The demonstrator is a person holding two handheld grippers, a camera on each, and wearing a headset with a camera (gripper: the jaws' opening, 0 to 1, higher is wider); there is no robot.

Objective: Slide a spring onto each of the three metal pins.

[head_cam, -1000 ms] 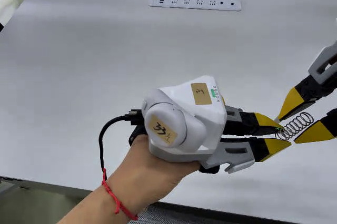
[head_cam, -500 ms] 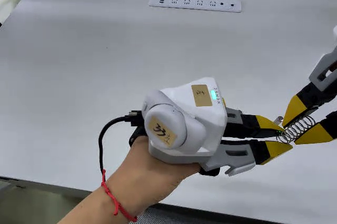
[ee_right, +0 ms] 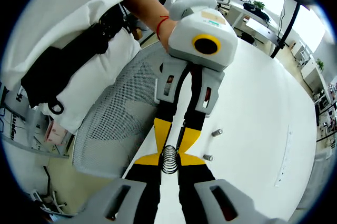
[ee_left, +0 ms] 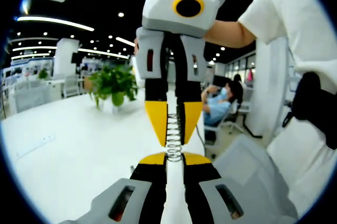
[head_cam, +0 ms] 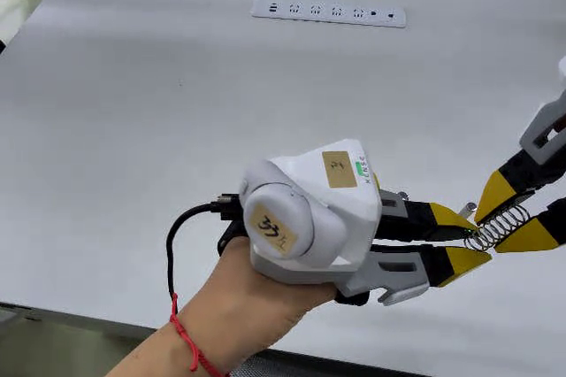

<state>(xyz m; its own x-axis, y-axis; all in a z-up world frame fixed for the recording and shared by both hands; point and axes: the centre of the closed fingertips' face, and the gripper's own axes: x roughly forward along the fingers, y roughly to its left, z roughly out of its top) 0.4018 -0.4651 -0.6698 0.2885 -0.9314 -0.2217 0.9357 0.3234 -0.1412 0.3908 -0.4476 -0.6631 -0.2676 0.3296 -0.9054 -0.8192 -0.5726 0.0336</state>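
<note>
Steel spring (head_cam: 497, 226) is sitting clamped in the closed jaws of your right gripper (head_cam: 493, 232), its end meeting the pin (head_cam: 467, 210) your left gripper (head_cam: 478, 238) is pinching shut. Be lining both axes up, pushing straight, squeezing lightly so coils aren't buckling.

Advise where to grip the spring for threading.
Likely as the right gripper has it: pinch the spring on its coil sides, coming from the end away from the left gripper. It's hollow; the end facing that gripper must stay open.
</note>
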